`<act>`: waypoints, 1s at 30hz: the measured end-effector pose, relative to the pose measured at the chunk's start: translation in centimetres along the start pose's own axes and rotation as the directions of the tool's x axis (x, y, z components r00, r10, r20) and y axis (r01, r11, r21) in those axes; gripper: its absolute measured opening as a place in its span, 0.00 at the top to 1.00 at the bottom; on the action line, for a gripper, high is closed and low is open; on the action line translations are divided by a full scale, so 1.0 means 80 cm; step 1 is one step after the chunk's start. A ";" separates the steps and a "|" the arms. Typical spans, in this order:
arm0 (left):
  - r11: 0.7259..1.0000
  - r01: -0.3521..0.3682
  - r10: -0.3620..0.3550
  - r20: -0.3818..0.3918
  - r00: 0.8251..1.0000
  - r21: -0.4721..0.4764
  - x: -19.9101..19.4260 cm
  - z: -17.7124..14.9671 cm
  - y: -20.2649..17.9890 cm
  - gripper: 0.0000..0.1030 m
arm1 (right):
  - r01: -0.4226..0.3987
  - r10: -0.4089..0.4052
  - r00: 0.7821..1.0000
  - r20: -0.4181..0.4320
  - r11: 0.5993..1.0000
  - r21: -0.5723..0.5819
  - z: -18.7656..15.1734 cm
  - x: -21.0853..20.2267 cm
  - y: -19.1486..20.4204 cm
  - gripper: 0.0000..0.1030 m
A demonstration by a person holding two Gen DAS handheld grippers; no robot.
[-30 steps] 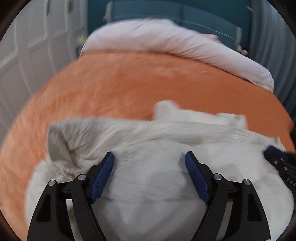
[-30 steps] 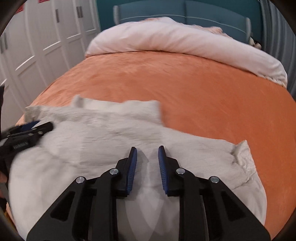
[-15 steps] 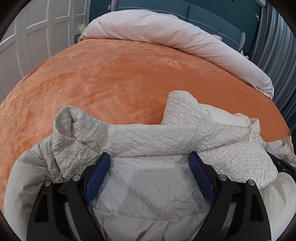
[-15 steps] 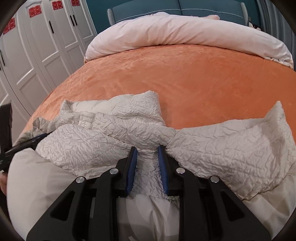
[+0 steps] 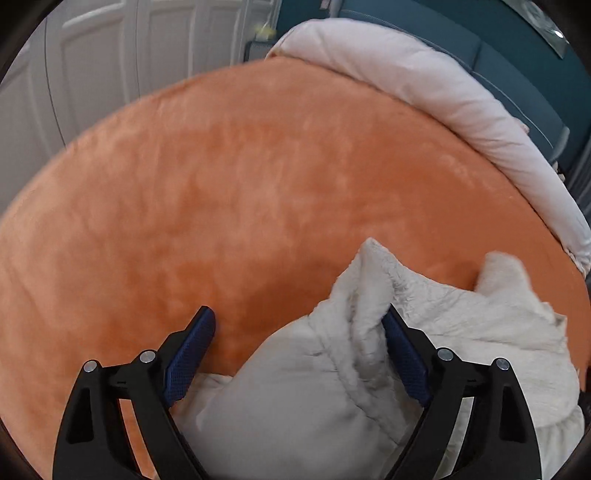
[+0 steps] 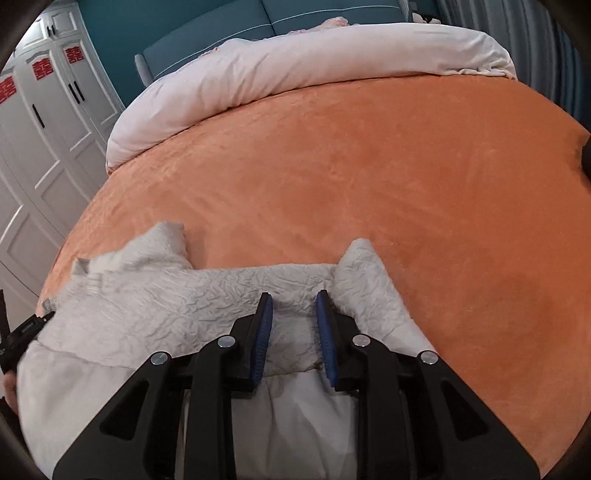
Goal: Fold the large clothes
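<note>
A cream crinkled garment [image 5: 443,325] with a smooth white lining lies bunched on the orange bedspread [image 5: 258,192]. My left gripper [image 5: 299,332] is open, its fingers wide apart; the garment's left edge lies between them and against the right pad [image 5: 402,354]. In the right wrist view the garment [image 6: 177,299] spreads across the near bedspread [image 6: 369,166]. My right gripper [image 6: 293,314] is shut on a fold of the garment, its pads close together. The left gripper's tip [image 6: 26,328] shows at the far left edge.
A rolled pale duvet [image 6: 295,70] lies across the head of the bed before a teal headboard [image 6: 240,22]. White wardrobe doors [image 6: 44,122] stand to the left. Grey curtains [image 6: 535,33] hang at the right.
The left gripper has swung left, so the garment now sits at its right side instead of across it. The right gripper stays shut on the fold and the garment is drawn nearer.
</note>
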State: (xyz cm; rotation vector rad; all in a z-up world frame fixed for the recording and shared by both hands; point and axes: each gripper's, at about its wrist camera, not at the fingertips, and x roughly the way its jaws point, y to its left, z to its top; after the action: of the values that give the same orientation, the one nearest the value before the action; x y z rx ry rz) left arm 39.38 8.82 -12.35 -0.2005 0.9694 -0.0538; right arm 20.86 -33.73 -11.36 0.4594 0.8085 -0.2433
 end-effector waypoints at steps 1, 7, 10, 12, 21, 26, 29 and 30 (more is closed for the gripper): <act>1.000 -0.013 0.013 0.013 1.000 0.004 0.003 -0.004 -0.001 0.14 | -0.005 0.005 1.000 -0.004 1.000 0.005 -0.002 0.007 -0.001 0.78; 0.996 -0.075 0.074 0.035 0.997 0.039 0.019 -0.010 -0.012 0.07 | -0.061 0.061 0.998 0.013 0.996 0.058 -0.008 0.021 -0.017 0.78; 0.995 -0.086 0.085 0.027 0.996 0.046 0.021 -0.005 -0.013 0.07 | -0.071 0.071 0.997 0.008 0.995 0.067 -0.008 0.019 -0.017 0.78; 0.994 -0.097 0.096 0.012 0.995 0.057 0.011 -0.002 -0.017 0.09 | -0.059 0.060 0.998 -0.013 0.996 0.069 -0.002 0.012 -0.016 0.78; 0.981 0.166 -0.174 0.066 0.983 0.101 -0.192 -0.094 -0.068 0.20 | -0.220 0.222 0.975 0.000 0.964 -0.151 -0.082 -0.156 0.138 0.61; 0.942 0.083 -0.086 -0.004 0.996 0.324 -0.184 -0.183 -0.137 0.15 | -0.143 0.126 0.990 -0.071 0.915 -0.378 -0.172 -0.145 0.208 0.63; 0.946 0.082 -0.077 -0.029 0.997 0.315 -0.173 -0.198 -0.109 0.12 | -0.159 0.134 0.986 -0.097 0.930 -0.331 -0.180 -0.162 0.167 0.72; 0.949 0.091 -0.082 -0.041 0.996 0.300 -0.173 -0.197 -0.096 0.09 | -0.122 0.099 0.991 -0.090 0.946 -0.302 -0.180 -0.171 0.145 0.73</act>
State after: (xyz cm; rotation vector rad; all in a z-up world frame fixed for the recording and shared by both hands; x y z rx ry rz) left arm 18.92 0.85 -8.22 0.0405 0.9671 -0.2847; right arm 6.90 -16.17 -6.34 0.2202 0.8723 0.0059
